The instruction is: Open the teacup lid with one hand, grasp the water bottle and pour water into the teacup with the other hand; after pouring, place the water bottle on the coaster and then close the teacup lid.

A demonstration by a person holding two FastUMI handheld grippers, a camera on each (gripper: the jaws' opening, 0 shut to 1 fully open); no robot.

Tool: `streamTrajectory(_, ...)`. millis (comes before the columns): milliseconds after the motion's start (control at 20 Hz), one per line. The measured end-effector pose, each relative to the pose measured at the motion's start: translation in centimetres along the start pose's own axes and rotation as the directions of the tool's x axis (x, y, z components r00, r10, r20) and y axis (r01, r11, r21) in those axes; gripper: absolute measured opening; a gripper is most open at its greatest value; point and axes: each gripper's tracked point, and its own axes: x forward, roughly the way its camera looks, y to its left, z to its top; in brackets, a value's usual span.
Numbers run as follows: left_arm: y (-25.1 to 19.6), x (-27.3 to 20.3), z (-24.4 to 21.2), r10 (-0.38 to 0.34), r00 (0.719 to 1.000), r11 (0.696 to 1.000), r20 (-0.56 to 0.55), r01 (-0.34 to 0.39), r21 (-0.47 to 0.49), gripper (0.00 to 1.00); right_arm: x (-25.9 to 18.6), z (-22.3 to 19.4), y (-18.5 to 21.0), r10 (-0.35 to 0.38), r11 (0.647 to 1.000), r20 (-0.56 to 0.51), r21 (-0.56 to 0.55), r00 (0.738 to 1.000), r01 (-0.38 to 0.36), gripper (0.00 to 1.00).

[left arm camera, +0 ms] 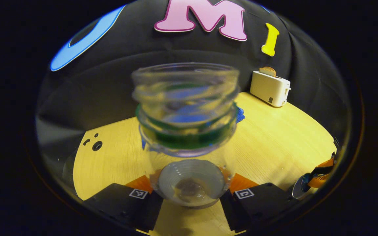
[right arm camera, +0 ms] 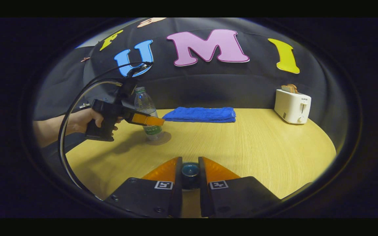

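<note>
Your left gripper (left arm camera: pixel 189 193) has both fingers pressed on the water bottle (left arm camera: pixel 185 131), which fills the gap between them with its open mouth toward the camera. In the right gripper view, that bottle (right arm camera: pixel 148 114) stands upright on the round coaster (right arm camera: pixel 158 139) at the table's (right arm camera: pixel 258 147) left side, with your hand (right arm camera: pixel 92 119) on the handle. Your right gripper (right arm camera: pixel 190 175) is closed narrowly around the dark blue knob of the teacup lid (right arm camera: pixel 190 171), fingers touching it on both sides.
</note>
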Motion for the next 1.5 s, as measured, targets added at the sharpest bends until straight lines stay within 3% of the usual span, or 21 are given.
streamTrajectory(250,0.5,-0.5,-0.5,0.026,1.0,0.999,0.003,-0.026,-0.036,0.97,0.1,-0.2,-0.5,-0.008,1.0,-0.005,-0.003,1.0,0.008,0.25)
streamTrajectory(850,-0.3,-7.6,-4.3,0.024,0.999,0.986,-0.037,-0.029,-0.166,1.0,-0.1,0.6,-0.4,-0.006,1.0,0.026,-0.017,1.0,0.007,0.25)
streamTrajectory(1150,0.3,-14.4,-7.2,0.103,0.994,0.979,0.023,-0.098,-0.176,0.96,0.4,-0.5,0.3,-0.007,0.999,0.063,-0.034,0.998,0.009,0.25)
streamTrajectory(1400,0.1,-16.1,-7.4,0.099,0.993,0.971,0.067,-0.082,-0.224,0.96,0.5,-0.4,0.6,-0.007,0.998,0.101,-0.056,0.995,0.012,0.25)
streamTrajectory(1500,-0.1,-16.1,-7.4,0.094,0.993,0.969,0.071,-0.074,-0.237,0.96,0.7,-0.6,0.9,-0.002,0.998,0.102,-0.068,0.995,0.009,0.2)
